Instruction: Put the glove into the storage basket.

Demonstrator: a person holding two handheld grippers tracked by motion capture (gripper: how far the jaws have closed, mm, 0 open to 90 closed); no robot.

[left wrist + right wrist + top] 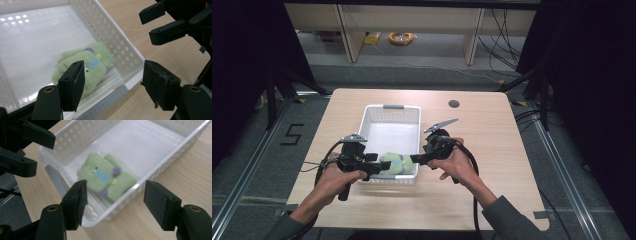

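The light wooden table point(492, 150) carries a white perforated basket point(384, 116) at its middle, with a dark round hole point(454, 104) in the tabletop beyond it to the right. A folded green fuzzy cloth point(396, 163) with purple dots and a yellow button lies in the basket's near end, against the right wall. The left gripper point(373, 165) and right gripper point(416, 159) hover at the near rim on either side; both have jaws spread, nothing between them, the basket walls standing between them and the cloth.

A black "5" is marked on the floor point(292, 135) left of the table
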